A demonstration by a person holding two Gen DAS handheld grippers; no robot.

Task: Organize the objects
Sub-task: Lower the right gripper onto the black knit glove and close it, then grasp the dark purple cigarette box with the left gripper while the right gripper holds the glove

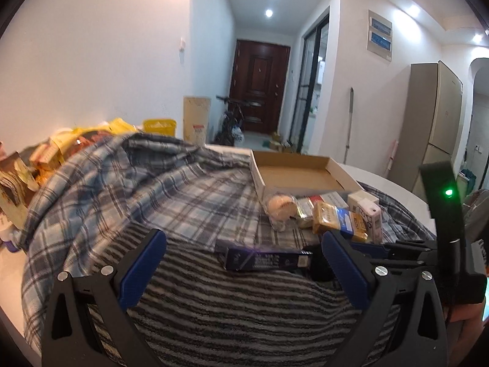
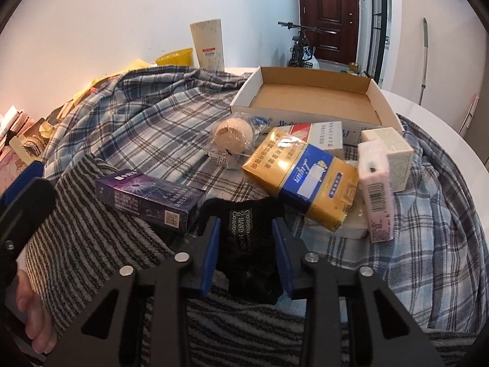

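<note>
On the left, the left tool (image 1: pixel 241 270) hangs released, jaws wide, over the striped towel (image 1: pixel 232 315), with the purple box (image 1: pixel 264 258) lying just beyond its tips. Right of that, the right tool (image 2: pixel 246 252) is clenched on a black cloth item (image 2: pixel 244 235) resting on the towel beside the purple box (image 2: pixel 146 197). This looks like the pick-up step; next it likely needs lifting and carrying to the empty cardboard tray (image 2: pixel 314 104) behind the pile of packets (image 2: pixel 305 177). Only the right wrist view shows the grip and the cloth's label; the left view shows the fridge (image 1: pixel 437 128) at far right.
</note>
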